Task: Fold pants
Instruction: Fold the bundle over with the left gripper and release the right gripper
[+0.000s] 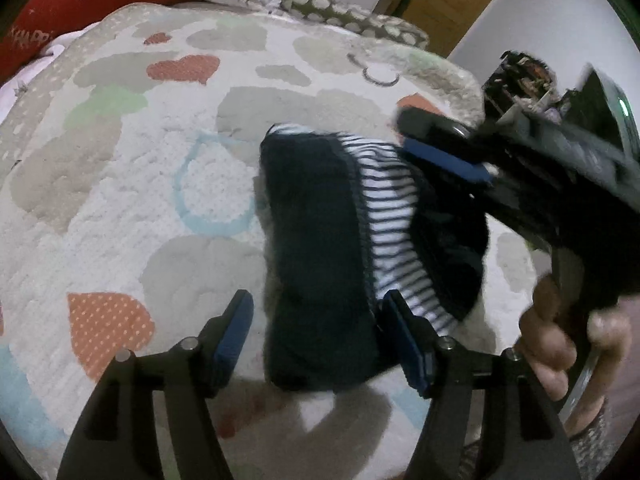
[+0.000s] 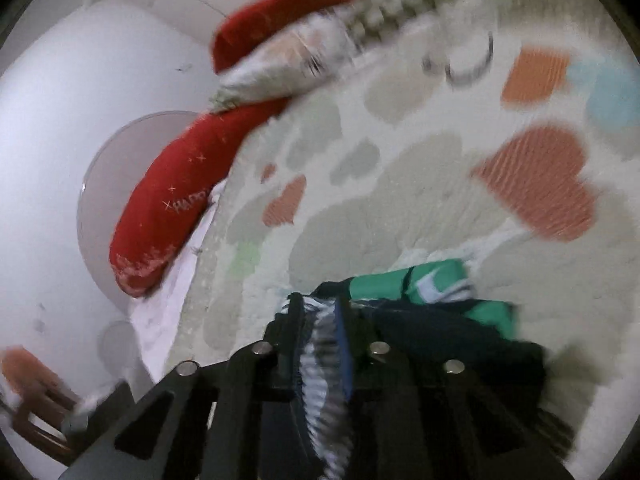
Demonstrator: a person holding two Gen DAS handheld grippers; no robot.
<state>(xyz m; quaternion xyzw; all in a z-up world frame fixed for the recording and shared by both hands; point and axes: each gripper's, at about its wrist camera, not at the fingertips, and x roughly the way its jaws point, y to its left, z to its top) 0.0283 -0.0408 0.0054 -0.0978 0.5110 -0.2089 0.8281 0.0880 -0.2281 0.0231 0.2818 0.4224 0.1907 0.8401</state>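
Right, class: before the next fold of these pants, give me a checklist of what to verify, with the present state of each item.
1. Right gripper shut on the pants' striped lining: ok.
2. Left gripper open, astride the pants: ok.
3. Left gripper has a hold: not ok, fingers apart.
4. Pants lie flat on the blanket: not ok, bunched, lining turned out.
5. Green garment clear of the pants: cannot tell, it sits close behind them.
6. Views sharp enough to judge edges: not ok, right view blurred.
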